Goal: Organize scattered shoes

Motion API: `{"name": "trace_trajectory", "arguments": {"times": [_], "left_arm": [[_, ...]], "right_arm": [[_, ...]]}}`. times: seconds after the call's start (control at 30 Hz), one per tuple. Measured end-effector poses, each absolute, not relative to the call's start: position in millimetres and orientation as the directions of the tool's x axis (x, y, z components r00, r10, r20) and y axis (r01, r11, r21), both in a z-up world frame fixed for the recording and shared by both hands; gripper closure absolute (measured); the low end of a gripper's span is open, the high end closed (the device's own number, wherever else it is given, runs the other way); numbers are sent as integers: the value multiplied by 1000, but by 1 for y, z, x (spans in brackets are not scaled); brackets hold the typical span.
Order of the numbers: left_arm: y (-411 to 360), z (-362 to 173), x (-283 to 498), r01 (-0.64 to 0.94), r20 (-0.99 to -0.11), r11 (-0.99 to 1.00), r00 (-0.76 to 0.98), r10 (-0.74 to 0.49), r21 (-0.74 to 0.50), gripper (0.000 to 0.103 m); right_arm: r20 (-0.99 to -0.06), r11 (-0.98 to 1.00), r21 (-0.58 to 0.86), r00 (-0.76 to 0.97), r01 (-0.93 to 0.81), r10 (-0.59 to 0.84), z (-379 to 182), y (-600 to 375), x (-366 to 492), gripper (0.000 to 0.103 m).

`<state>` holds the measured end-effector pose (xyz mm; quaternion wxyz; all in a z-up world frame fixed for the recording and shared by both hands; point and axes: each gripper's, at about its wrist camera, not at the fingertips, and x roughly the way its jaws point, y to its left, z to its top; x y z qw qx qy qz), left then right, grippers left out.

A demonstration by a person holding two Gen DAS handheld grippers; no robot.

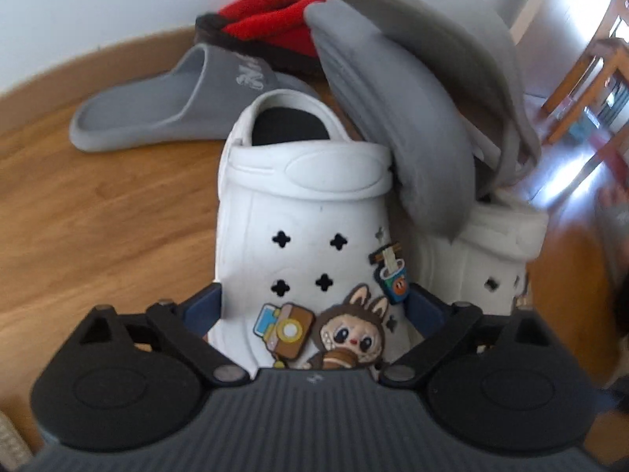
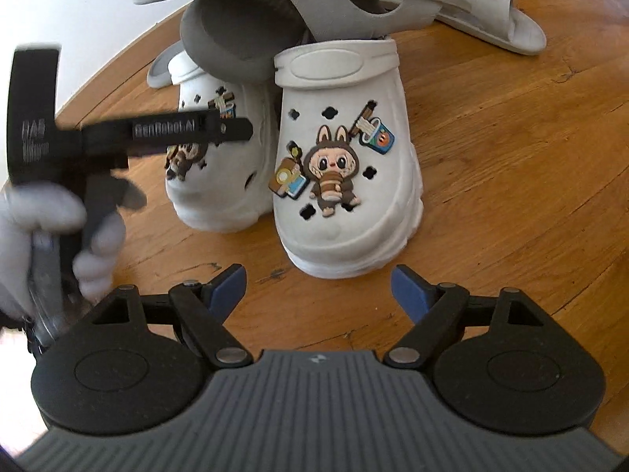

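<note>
Two white clogs with cartoon charms stand side by side on the wooden floor. My left gripper [image 1: 312,306] is closed around the toe of one white clog [image 1: 302,212]; its blue pads [image 1: 198,308] press both sides. The second white clog [image 1: 499,251] stands to its right. A grey slide [image 1: 416,90] lies tipped on top of both clogs. In the right wrist view my right gripper [image 2: 318,283] is open and empty, just in front of the nearer clog [image 2: 346,181]. The other clog [image 2: 214,181] is partly hidden by the left gripper's body [image 2: 118,137].
Another grey slide [image 1: 165,106] lies flat on the floor [image 1: 98,236] at back left, a red and brown slipper [image 1: 271,27] behind it by the white wall. In the right wrist view a pale slide [image 2: 491,19] lies at back right. Wooden furniture legs [image 1: 582,82] stand far right.
</note>
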<state>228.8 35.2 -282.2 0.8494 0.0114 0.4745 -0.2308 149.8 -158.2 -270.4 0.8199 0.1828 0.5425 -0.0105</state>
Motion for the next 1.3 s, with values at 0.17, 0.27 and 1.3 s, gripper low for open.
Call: {"name": "trace_trajectory", "arguments": {"times": [0.17,0.27,1.3], "left_arm": [[56,-279,201,320,-830,926,447,-334,-200,8],[75,-278,177,287,-847,936,428,-316,-204,7],[252,-230,-41,243,-778,927,505,-374,-287,6]], "right_arm": [[-852,924,321,490,207,186,-257,-154,157,22],[-810,912,369,544,182,219,-244,-149,160,22],[-953,954,300,56,29,298,-278,62,175,15]]}}
